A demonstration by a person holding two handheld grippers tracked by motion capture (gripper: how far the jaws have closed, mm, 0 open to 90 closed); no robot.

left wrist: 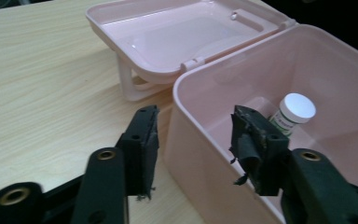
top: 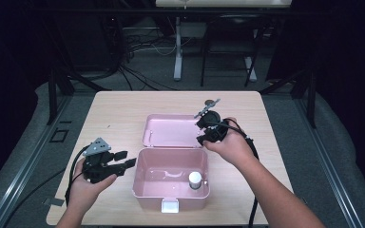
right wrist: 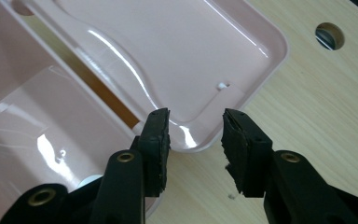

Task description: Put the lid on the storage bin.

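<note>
A person is working 2 handheld grippers around an open pink box (top: 171,190) sitting on a pale wooden table (top: 119,111). The box's lid (top: 168,130) is lying flat behind it, hinged open, and 1 small white-capped bottle (top: 195,180) is standing upright inside the box, near its right wall. The left gripper (top: 126,159) is hovering just left of the box, its jaws spread wide and empty, one on either side of the box's left wall (left wrist: 200,154) in the left gripper view, neither pad touching it. The right gripper (top: 202,134) is poised at the lid's right corner (right wrist: 223,126), its jaws parted with nothing between them, the lid's rim lying just beyond the tips.
</note>
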